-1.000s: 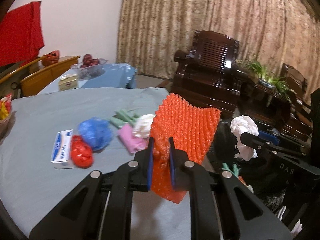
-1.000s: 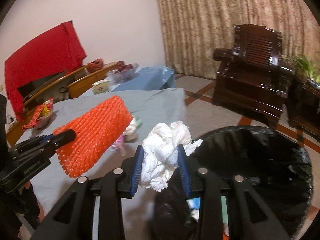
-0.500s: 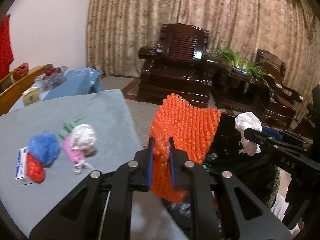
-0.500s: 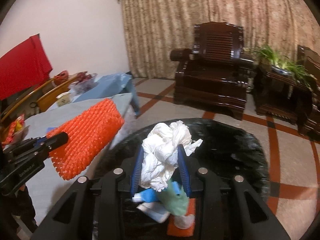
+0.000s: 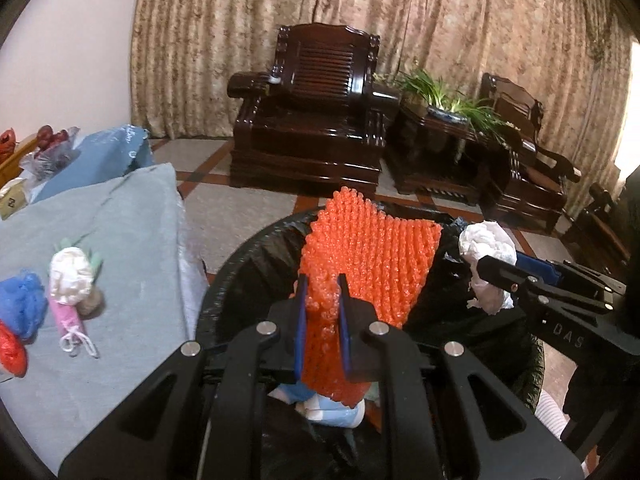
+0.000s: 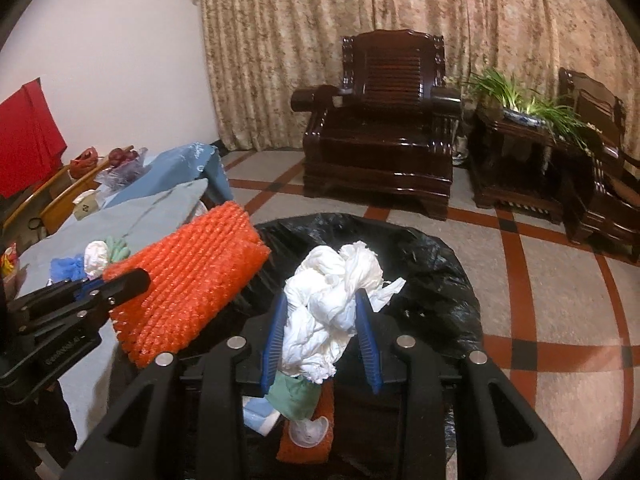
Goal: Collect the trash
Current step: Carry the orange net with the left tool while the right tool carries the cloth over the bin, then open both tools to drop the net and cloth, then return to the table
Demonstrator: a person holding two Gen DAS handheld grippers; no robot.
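My left gripper (image 5: 322,280) is clamped on an orange foam net (image 5: 372,256). The blue pads pinch one bunched edge, and the rest of the net fans out toward 1 o'clock. It hangs over the open mouth of the trash bin (image 5: 240,276), which is lined with a black bag and sits just off the table's edge.

My right gripper (image 6: 321,294) has a crumpled white paper wad (image 6: 320,320) between its pads. Its jaws have just been opening a little, yet the wad sits upright between them and the pads touch its sides. It is also above the bin, with the black liner spreading behind it toward 12 o'clock. From the right wrist, the left gripper and its net are at 9 o'clock, beside the wad and not touching it.

Down in the bin, at 6 o'clock under the wad, lie a green scrap (image 6: 296,394), a pale blue packet (image 6: 256,416), a clear plastic cup (image 6: 308,434) and another orange piece (image 6: 308,448).

From the left wrist, the table (image 5: 132,240) with its grey-blue cloth is at 9 o'clock. More trash waits on it: a white ball (image 5: 70,276), a pink wrapper (image 5: 68,320), a blue wad (image 5: 20,304) and a red scrap (image 5: 10,350).
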